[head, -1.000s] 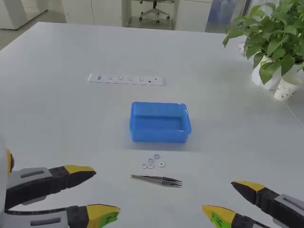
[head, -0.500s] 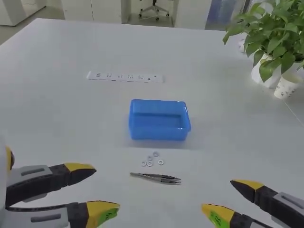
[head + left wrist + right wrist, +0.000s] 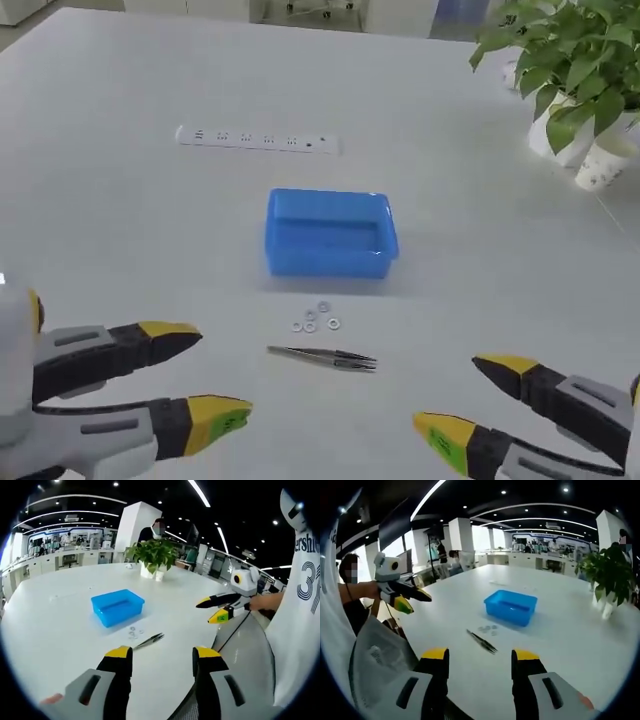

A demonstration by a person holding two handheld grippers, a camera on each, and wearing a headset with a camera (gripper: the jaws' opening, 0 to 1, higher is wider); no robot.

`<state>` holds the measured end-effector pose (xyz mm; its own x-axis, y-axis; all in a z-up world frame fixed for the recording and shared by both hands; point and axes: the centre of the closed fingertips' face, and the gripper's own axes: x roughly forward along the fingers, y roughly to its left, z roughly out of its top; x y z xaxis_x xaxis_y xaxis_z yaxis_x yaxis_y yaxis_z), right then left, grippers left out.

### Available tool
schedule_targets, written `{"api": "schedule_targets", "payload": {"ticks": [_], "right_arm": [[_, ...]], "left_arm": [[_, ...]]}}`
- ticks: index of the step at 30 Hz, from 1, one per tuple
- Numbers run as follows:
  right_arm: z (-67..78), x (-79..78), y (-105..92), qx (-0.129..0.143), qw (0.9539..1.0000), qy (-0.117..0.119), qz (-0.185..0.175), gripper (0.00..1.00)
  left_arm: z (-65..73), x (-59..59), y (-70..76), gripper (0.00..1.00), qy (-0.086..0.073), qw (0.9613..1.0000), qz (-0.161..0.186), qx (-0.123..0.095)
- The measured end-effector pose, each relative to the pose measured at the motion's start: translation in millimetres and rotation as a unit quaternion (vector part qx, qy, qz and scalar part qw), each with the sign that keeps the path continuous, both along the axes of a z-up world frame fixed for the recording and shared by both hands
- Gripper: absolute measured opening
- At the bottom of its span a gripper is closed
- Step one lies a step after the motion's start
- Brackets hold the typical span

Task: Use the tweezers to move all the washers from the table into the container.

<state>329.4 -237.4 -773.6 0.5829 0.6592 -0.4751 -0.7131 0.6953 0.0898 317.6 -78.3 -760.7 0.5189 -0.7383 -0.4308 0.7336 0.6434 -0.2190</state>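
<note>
Table (image 3: pixel 120 230): white, flat | power strip (image 3: pixel 258 141): white, lies flat on the far part of the table | potted plant (image 3: pixel 570 60): green leaves, white pot, far right | paper cup (image 3: pixel 603 165): upright, just beside the pot.

In the head view the left gripper (image 3: pixel 225 373) and the right gripper (image 3: pixel 445 393) are cut off behind their jaws by the bottom and side edges. The potted plant (image 3: pixel 570 60) runs out past the top right corner. The washers (image 3: pixel 315 320) are too small to count surely, and the floor of the blue container (image 3: pixel 325 262) is too soft to tell whether anything lies in it.
</note>
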Motion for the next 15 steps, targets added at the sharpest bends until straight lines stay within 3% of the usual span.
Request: {"api": "schedule_targets", "payload": {"ticks": [4,8,15], "right_arm": [[-5.4,8.4,5.9,-0.016,0.9997,-0.005,0.018,0.51],[-7.8,19.2,13.9,-0.027,0.9990,-0.013,0.034,0.50],[-19.3,34.1,28.4,-0.059,0.9951,-0.029,0.074,0.47]], "left_arm": [[-8.1,9.8,-4.6,0.52,-0.002,1.0000,-0.008,0.004],[-14.5,20.5,-11.5,0.51,-0.016,0.9997,-0.017,0.010],[-35.1,33.0,-20.4,0.47,-0.015,0.9988,-0.040,0.024]]}}
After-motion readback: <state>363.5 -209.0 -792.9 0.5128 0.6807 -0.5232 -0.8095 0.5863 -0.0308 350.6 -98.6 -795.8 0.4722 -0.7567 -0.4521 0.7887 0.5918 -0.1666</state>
